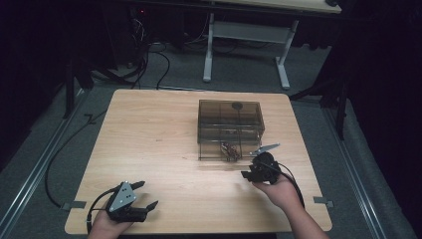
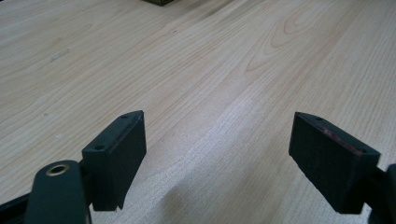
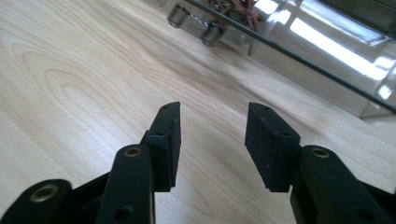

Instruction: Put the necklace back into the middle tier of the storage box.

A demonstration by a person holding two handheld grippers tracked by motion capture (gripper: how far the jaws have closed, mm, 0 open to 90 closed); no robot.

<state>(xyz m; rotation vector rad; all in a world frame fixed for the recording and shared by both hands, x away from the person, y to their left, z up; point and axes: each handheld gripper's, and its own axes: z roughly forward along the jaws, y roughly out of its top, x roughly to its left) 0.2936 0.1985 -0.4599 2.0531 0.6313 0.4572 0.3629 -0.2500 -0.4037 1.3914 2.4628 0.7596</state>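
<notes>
We are holding the left gripper (image 1: pixel 145 194) at the near left corner of the table (image 1: pixel 164 129), its jaws spread wide with nothing between them. In the left gripper view, the left gripper (image 2: pixel 217 158) is hovering over bare wood grain. A black cable (image 1: pixel 57 154) is trailing from it off the table's left edge and across the floor.

We are holding the right gripper (image 1: pixel 247 174) further in, on the right half of the table, just in front of the clear box (image 1: pixel 230 127). In the right gripper view, the right gripper (image 3: pixel 212 140) is showing its jaws parted by a moderate gap, gripping nothing, and pointing toward the box's near wall (image 3: pixel 299 42). We cannot tell whether the jaws are touching the wood.

The box is sitting right of the table's centre, smoky and see-through, with a small dark knob (image 1: pixel 237 105) on its lid. Small reddish bits (image 1: pixel 230 149) are lying inside its front lower section. A shiny strip (image 1: pixel 265 148) is sticking out at its near right corner, just above the right gripper.

The table is showing pale wood with visible grain. Beyond it, grey carpet (image 1: pixel 179 74) is running to a white-framed desk (image 1: pixel 246 37), with cables bunched in the dark at the far left (image 1: pixel 142 35).
</notes>
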